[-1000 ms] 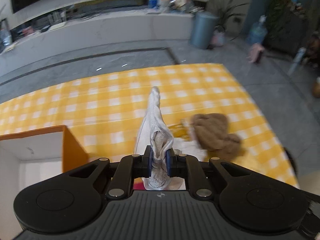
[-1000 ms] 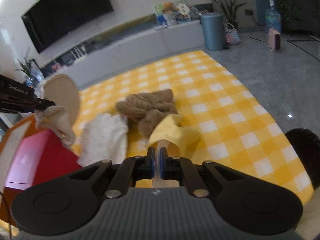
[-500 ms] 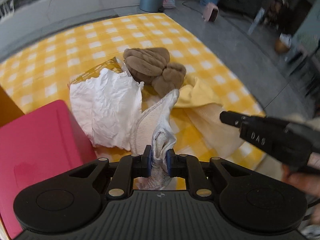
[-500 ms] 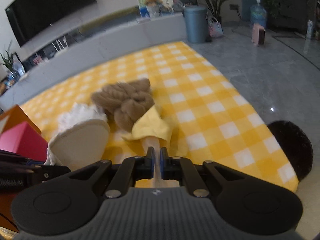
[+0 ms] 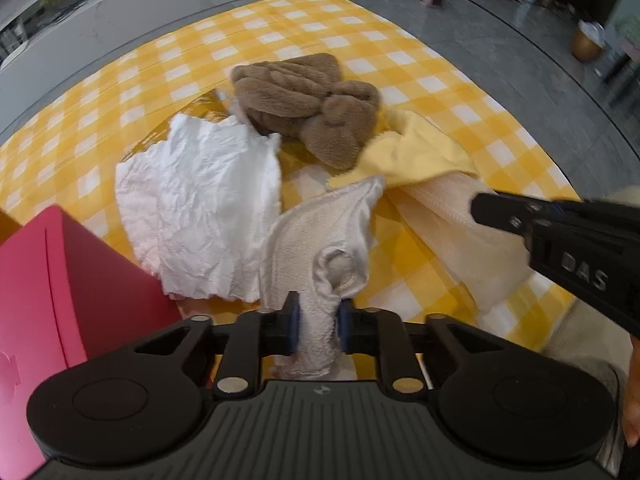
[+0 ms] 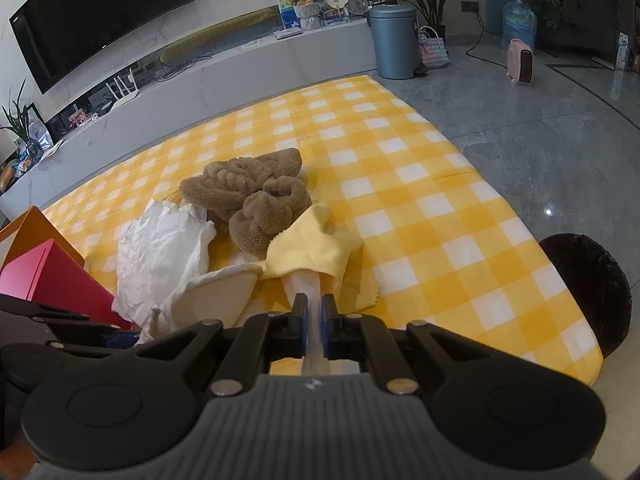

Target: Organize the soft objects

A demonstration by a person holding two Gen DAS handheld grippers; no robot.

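My left gripper [image 5: 317, 322] is shut on a cream towel [image 5: 320, 232] whose far end rests on the yellow checked cloth [image 5: 420, 60]. My right gripper [image 6: 314, 320] is shut on a sheer beige cloth [image 6: 306, 280] that runs under a yellow cloth [image 6: 312, 248]. The right gripper also shows at the right of the left wrist view [image 5: 560, 232], with the beige cloth [image 5: 440, 208] in it. A brown fluffy towel [image 5: 308, 104] and a crumpled white cloth [image 5: 200, 204] lie on the table beyond the grippers.
A pink box [image 5: 48, 300] inside an orange bin [image 6: 28, 224] stands at the left table edge. A black round object [image 6: 588, 288] sits on the floor past the right table edge. A blue-grey waste bin [image 6: 394, 40] and a TV bench stand behind.
The left gripper has lowered and swung toward the table, and the cream towel now lies beside the white cloth. The right gripper has pulled back a little with its cloth.
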